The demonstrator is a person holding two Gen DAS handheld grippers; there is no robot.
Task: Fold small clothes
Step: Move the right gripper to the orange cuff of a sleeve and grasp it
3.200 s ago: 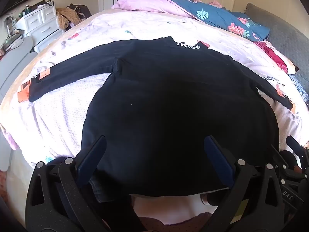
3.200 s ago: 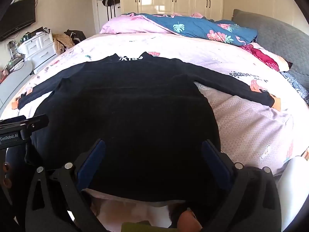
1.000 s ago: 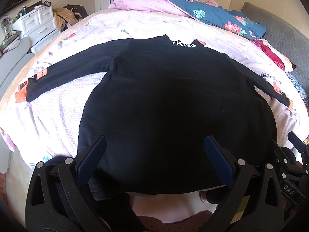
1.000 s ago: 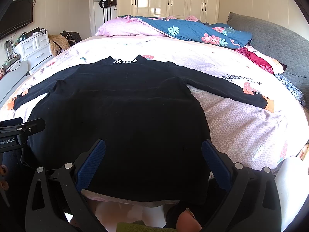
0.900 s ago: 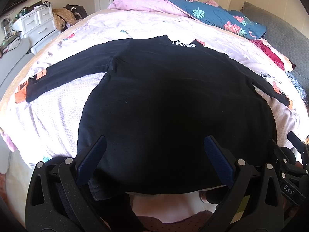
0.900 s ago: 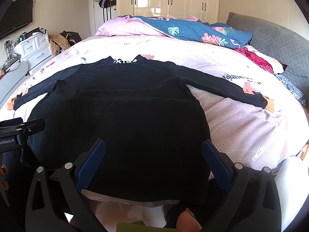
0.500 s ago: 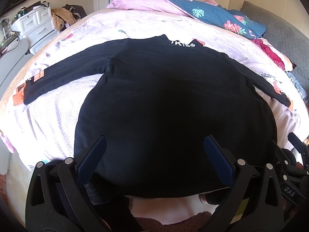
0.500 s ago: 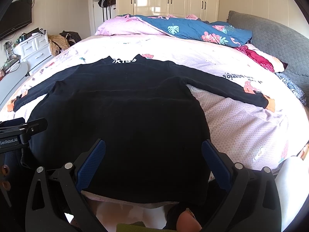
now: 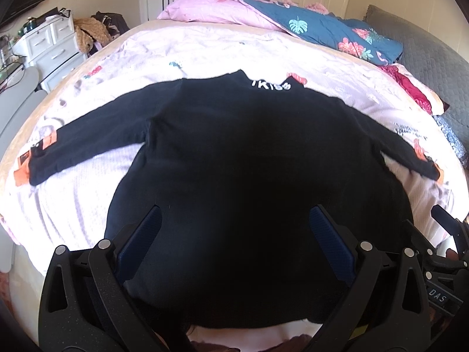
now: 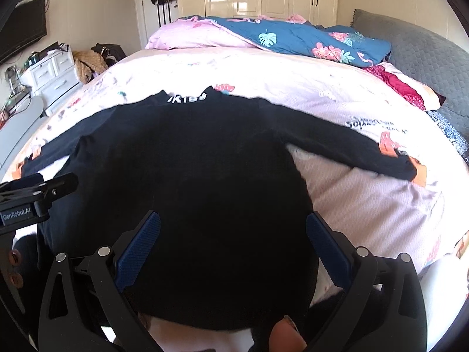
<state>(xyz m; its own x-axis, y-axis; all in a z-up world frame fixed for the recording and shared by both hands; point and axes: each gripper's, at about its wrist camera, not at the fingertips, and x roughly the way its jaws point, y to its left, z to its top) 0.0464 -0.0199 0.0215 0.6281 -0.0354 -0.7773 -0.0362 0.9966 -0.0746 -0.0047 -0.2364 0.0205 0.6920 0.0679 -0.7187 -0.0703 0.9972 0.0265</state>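
A black long-sleeved top [image 9: 249, 161] [image 10: 187, 182] lies flat on the bed, collar with white letters at the far side, both sleeves spread out sideways with orange cuffs. My left gripper [image 9: 234, 228] hovers open above the hem near the bed's front edge, nothing between its blue pads [image 9: 140, 234]. My right gripper [image 10: 233, 234] is open too, over the hem's right half, pads [image 10: 325, 243] wide apart. Each tool shows at the edge of the other's view.
The bed [image 10: 366, 205] carries a pale pink printed sheet. Pink and blue floral bedding [image 10: 293, 38] is piled at the far end, a grey headboard [image 10: 425, 55] on the right. White drawers [image 9: 49, 44] stand at the left wall. A fingertip [image 10: 284, 337] shows at the bottom.
Both views have drifted slightly, the left one a little leftwards. The top lies as before and both grippers stay open.
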